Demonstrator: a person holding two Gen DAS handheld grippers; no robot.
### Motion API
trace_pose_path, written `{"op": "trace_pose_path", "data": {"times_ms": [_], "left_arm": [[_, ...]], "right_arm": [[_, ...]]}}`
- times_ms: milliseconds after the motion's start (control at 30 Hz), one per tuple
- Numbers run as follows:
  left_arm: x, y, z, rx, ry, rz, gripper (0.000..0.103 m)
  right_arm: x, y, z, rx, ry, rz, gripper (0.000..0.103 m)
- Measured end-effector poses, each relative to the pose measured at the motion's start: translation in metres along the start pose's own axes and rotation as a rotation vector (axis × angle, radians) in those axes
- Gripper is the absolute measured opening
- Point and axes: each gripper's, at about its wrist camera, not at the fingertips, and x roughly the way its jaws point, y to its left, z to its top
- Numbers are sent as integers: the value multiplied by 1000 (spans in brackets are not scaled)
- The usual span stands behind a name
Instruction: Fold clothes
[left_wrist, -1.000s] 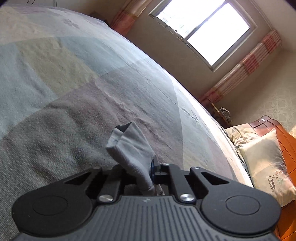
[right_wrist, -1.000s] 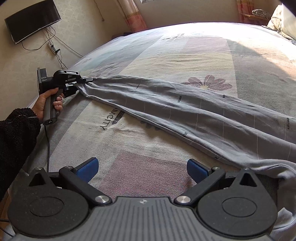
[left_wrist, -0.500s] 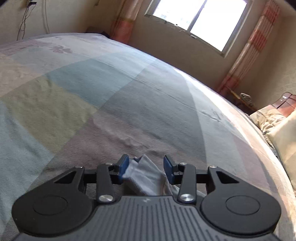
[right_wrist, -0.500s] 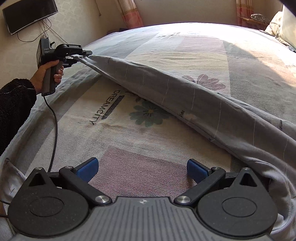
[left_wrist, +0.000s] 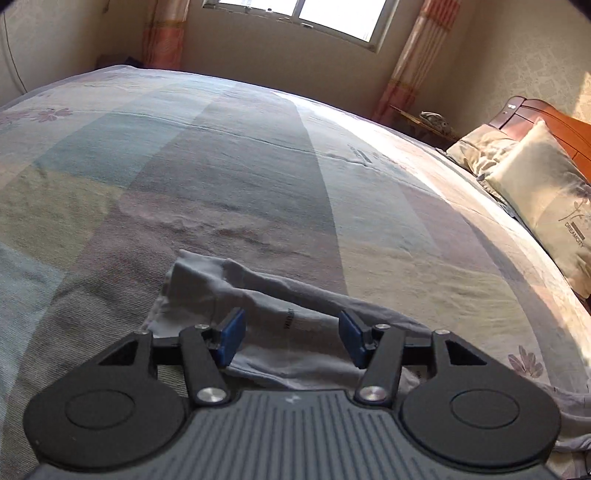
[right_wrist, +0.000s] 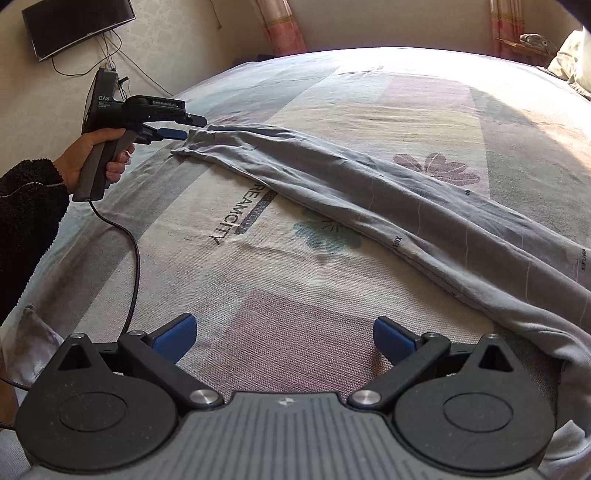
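A long grey garment (right_wrist: 436, 221), probably trousers or a sleeved top, lies stretched in a narrow band across the patchwork bedspread (right_wrist: 295, 325) of the bed. The left tongs (left_wrist: 291, 334) are opening, their blue pads apart with the cloth's end lying loose between and below them, gripped by neither; the right-wrist view shows them just at that tip. The right tongs (right_wrist: 284, 338) stand wide open over bare bedspread, holding nothing, with the garment's other end bunched just beside their right finger. The step in hand looks like laying the piece out straight. The next move likely calls for flattening the bunched end or gripping one end to fold it across.
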Motion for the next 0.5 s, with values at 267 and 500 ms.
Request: {"op": "trace_pose_path", "data": {"times_ms": [267,500], "left_arm": [[12,-19,-14,106,149,248,58],[-39,-72,0,195,223,364,63]], "right_arm": [[-24,-3,2,8,-28,-21,103],[-87,-9,-4,44,-108,-37,103]]}}
